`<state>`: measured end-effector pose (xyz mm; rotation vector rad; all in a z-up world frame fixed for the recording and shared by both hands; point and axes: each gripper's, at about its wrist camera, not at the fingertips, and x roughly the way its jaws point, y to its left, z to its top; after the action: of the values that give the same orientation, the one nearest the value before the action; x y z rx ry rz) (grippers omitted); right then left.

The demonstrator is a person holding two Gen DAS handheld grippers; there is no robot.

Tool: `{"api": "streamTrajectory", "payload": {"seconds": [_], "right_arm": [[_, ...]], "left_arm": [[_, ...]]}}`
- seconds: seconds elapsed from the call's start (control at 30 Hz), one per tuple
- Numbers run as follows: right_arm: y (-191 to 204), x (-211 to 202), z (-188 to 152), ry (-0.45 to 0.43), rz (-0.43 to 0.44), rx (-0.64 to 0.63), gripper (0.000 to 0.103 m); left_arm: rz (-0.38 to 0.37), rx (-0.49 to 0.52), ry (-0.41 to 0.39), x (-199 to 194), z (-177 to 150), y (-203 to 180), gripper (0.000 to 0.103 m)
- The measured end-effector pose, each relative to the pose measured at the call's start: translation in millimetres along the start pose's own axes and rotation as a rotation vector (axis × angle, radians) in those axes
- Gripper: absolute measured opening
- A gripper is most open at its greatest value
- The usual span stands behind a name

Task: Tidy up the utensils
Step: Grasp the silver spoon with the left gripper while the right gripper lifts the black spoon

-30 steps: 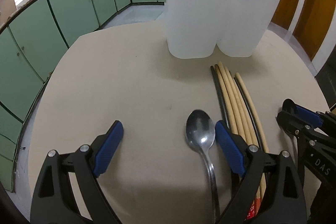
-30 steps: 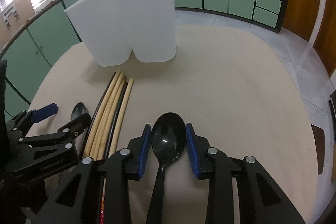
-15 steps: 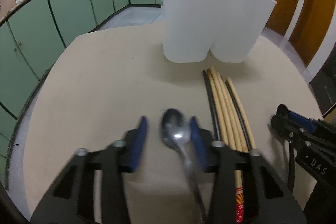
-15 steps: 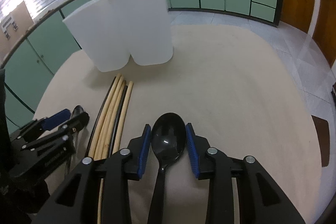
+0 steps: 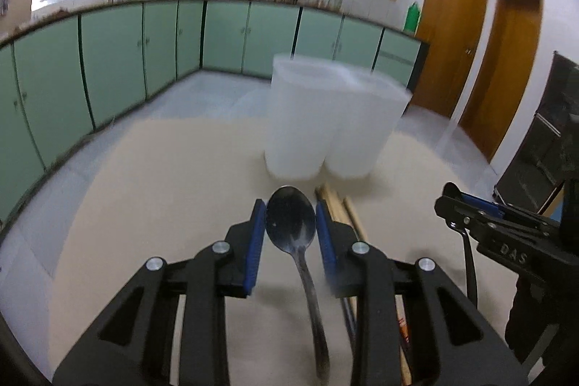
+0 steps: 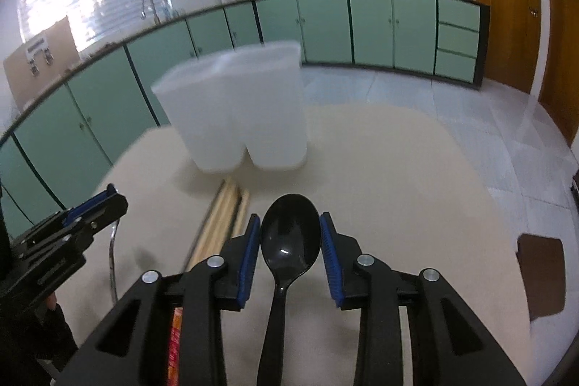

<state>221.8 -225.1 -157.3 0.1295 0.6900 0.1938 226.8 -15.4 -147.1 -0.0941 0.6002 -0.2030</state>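
Observation:
My left gripper [image 5: 290, 221] is shut on a metal spoon [image 5: 291, 223], held by its bowl and lifted off the beige table [image 5: 163, 190]. My right gripper [image 6: 290, 234] is shut on a black plastic spoon [image 6: 290, 237], also raised above the table. A white two-compartment holder [image 5: 325, 118] stands ahead on the table and also shows in the right wrist view [image 6: 239, 111]. A bundle of wooden and black chopsticks [image 6: 224, 216] lies on the table in front of the holder, between the grippers; it shows partly behind my left gripper in the left wrist view [image 5: 340, 208].
Green cabinets [image 5: 108, 67] run along the far wall, with brown doors [image 5: 481, 60] at the right. The table's far edge lies just behind the holder. A brown stool [image 6: 541, 277] stands on the floor at the right.
My left gripper closed on the metal spoon and lifted it. Both grippers have risen and tilted up, so the holder now looks lower and farther away.

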Motion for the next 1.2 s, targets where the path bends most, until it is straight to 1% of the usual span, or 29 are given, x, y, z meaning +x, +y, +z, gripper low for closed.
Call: {"api": "streamTrajectory", "payload": {"seconds": [0.03,0.13,0.23,0.5,0.57,0.7,0.83,0.93,1.07,1.2], "right_arm": [[1.3,-4.0,6.9,-0.033,0.007,-0.008,0.033],[3.8,-10.0,24.9,-0.096,0.024,-0.014,0.033],[4.1,-14.2,45.0,-0.154,0.045,-0.007,0.033],[7.4,-21.7,104.6,-0.306,0.075,-0.01,0.033],[11.0,-19.2,121.5,-0.347,0.067,-0.027,0.033],[13.5,-3.8,151.3,-0.403,0.061,-0.023,0.033],[13.4,18.1,171.7,-0.425,0.033,-0.009,0.033],[11.6,39.7,183.4,-0.432,0.0,-0.002,0.033],[8.0,68.7,186.8,-0.412,-0.043,0.009,0.033],[9.3,91.2,175.4,-0.368,-0.05,0.003,0.033]], "left_arm": [[0.001,0.009,-0.023,-4.3,3.7,-0.8,0.027],[-0.014,0.031,-0.103,-16.5,22.3,-4.2,0.027],[-0.023,0.048,-0.158,-25.4,38.3,-9.4,0.027],[-0.059,0.05,-0.311,-49.0,97.5,-22.3,0.027],[-0.069,0.049,-0.349,-54.5,115.7,-25.2,0.027],[-0.062,0.063,-0.423,-53.1,152.1,-34.3,0.027],[-0.051,0.075,-0.434,-29.5,177.0,-42.4,0.027],[-0.052,0.068,-0.411,-6.2,186.7,-40.7,0.027],[-0.052,0.057,-0.367,24.4,185.4,-36.7,0.027],[-0.057,0.061,-0.315,51.4,177.7,-32.2,0.027]]}}
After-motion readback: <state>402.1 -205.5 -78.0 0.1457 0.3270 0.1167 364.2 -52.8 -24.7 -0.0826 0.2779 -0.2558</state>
